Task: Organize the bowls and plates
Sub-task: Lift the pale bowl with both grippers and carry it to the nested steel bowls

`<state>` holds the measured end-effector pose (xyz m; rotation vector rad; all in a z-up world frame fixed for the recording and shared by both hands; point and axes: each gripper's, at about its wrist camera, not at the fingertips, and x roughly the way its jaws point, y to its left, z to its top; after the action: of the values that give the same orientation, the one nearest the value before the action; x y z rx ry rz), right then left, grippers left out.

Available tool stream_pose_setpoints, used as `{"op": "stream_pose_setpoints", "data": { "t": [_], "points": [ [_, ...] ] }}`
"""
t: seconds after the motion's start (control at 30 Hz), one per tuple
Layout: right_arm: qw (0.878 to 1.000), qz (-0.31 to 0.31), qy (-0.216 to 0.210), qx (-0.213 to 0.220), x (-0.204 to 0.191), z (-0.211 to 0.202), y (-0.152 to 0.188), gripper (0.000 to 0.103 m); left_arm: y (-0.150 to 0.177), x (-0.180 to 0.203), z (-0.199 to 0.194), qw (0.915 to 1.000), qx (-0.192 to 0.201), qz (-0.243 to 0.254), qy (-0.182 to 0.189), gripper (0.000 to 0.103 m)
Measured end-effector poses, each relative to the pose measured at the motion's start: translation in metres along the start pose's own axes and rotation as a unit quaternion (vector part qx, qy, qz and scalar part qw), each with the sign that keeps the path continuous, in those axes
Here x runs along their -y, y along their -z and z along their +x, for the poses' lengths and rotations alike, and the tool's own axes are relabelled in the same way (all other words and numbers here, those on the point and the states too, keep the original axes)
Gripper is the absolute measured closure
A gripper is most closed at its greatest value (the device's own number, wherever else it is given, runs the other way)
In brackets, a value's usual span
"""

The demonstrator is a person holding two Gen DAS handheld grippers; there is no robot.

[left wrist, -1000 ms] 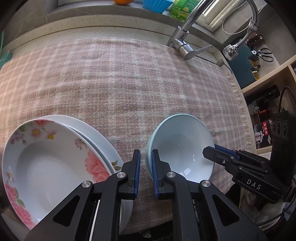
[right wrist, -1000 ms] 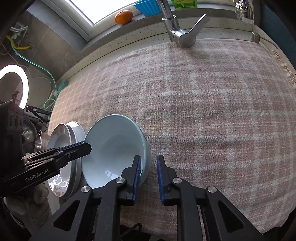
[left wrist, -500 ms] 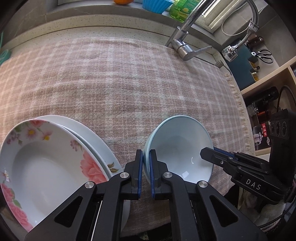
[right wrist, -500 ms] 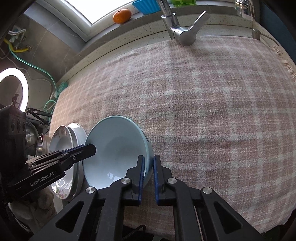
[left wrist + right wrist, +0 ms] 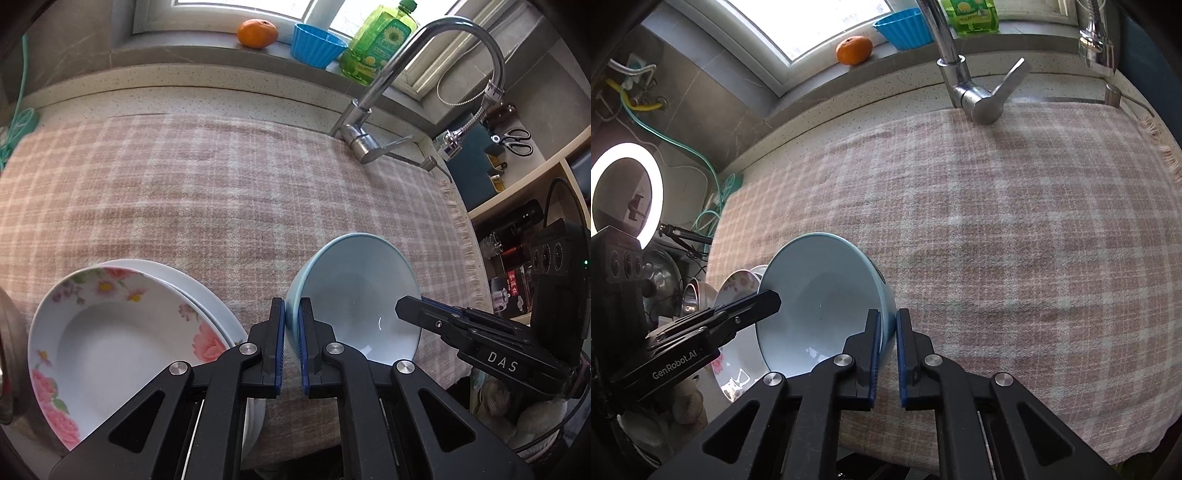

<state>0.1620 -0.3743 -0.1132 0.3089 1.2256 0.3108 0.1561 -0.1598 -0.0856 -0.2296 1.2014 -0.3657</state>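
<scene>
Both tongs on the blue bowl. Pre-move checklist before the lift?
1. Left tongs closed on the bowl rim: ok.
2. Right tongs closed on the opposite rim: ok.
3. Blue bowl empty: ok.
4. Bowl level: not ok, tilted in both views.
5. Clear of the floral plate: ok, a gap shows in the left view.
6. Bowl off the checked cloth: cannot tell.

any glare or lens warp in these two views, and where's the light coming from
Left wrist view: daylight from the window; small glint inside the blue bowl; the counter edge bows. Right wrist view: the ring light glares white at left; the tap bends with the fisheye.
</scene>
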Motion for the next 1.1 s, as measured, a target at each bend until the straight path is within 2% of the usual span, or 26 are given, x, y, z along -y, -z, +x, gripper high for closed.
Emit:
{"op": "stream_pose_setpoints", "data": {
  "t": [0.3, 0.53, 1.1],
  "points": [
    [0.999, -0.045, -0.012, 0.006, -0.045, -0.007, -0.019, 0.095, -0.005, -0.023, -0.037, 0.9988, 0.043, -0.024, -0.008, 0.097],
    [0.996, -0.082, -0.028, 0.0, -0.088, 0.001, -0.023, 0.095, 0.001, -0.057, -0.065, 0.9955, 0.069, -0.062, -0.02, 0.097],
    [0.98, -0.181, -0.076, -0.034, -0.214, 0.046, -0.014, 0.096, 0.042, -0.155, -0.133, 0.9792, 0.117, -0.149, -0.072, 0.097]
  ]
}}
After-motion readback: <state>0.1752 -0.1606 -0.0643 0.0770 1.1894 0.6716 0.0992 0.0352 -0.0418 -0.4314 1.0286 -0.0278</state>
